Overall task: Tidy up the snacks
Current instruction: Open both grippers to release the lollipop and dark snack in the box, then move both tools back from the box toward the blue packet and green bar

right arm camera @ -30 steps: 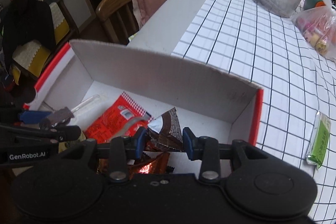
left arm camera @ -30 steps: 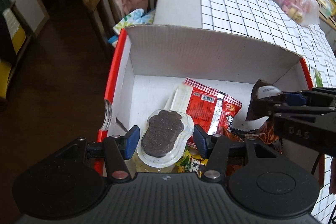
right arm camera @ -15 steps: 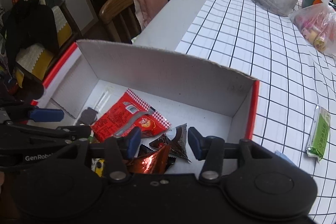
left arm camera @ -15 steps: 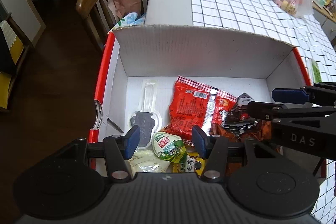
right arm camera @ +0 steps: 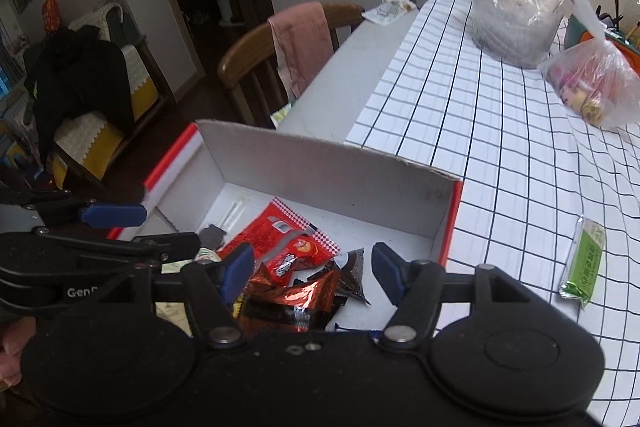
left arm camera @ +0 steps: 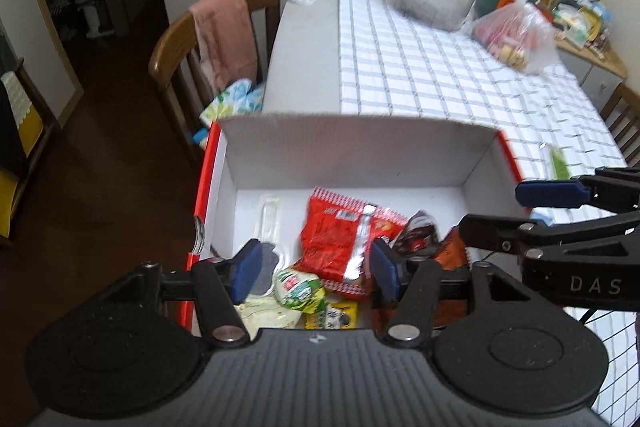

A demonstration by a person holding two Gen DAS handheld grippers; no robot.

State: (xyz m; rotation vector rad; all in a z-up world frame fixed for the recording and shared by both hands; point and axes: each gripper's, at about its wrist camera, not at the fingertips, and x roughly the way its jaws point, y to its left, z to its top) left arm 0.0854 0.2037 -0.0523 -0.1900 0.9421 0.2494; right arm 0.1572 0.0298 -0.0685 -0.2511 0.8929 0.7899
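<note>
Two handheld grippers hang above an open white cardboard box with red edges at the near end of a surface covered in a white grid-patterned cloth. The left gripper has its blue-padded fingers spread, holding nothing. The right gripper is likewise spread and empty. Inside the box lie a large red crinkled snack packet, a dark triangular foil-wrapped snack, a shiny copper-red wrapper and a small green-and-white pouch. A slim green wrapped bar rests on the cloth, just right of the box.
</note>
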